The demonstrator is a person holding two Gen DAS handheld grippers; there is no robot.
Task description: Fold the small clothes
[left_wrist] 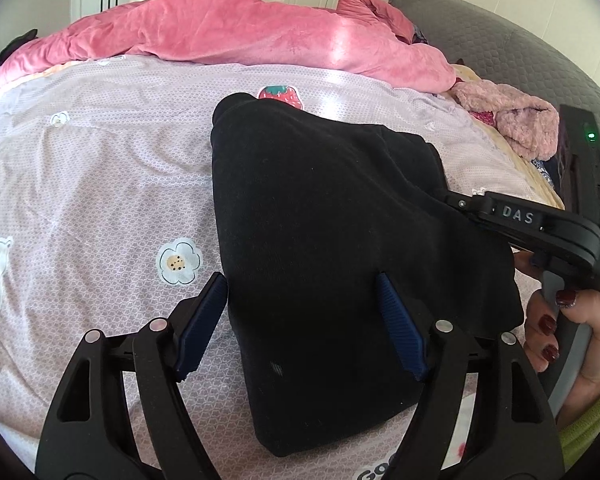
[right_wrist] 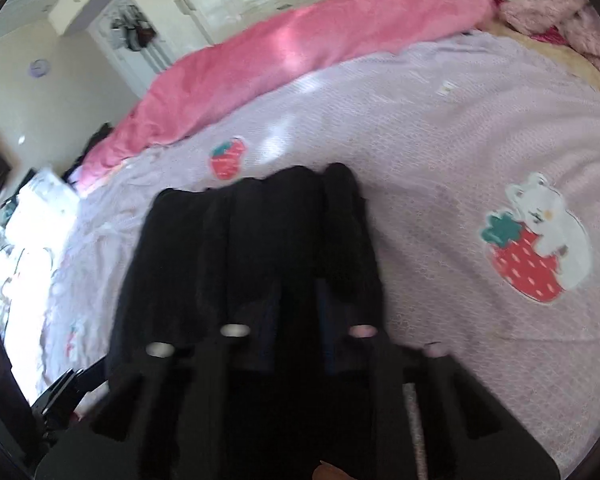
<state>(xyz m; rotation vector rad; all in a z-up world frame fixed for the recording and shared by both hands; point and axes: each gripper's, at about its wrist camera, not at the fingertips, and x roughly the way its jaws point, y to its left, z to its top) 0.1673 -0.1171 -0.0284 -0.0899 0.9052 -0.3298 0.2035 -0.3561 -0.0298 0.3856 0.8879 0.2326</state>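
Note:
A black garment (left_wrist: pixel 332 248) lies partly folded on the lilac bedspread (left_wrist: pixel 100 184). My left gripper (left_wrist: pixel 304 320) is open just above its near edge, one blue pad (left_wrist: pixel 204 320) off the cloth to the left, the other over it. My right gripper (left_wrist: pixel 456 200) comes in from the right and is shut on the garment's right edge. In the blurred right wrist view the black garment (right_wrist: pixel 260 240) is bunched in folds between the closed fingers of my right gripper (right_wrist: pixel 300 304) and drapes forward from them.
A pink duvet (left_wrist: pixel 228 28) is heaped along the far side of the bed. A fluffy pink garment (left_wrist: pixel 512 120) lies at the far right next to a grey headboard (left_wrist: pixel 500 52). White wardrobes stand behind.

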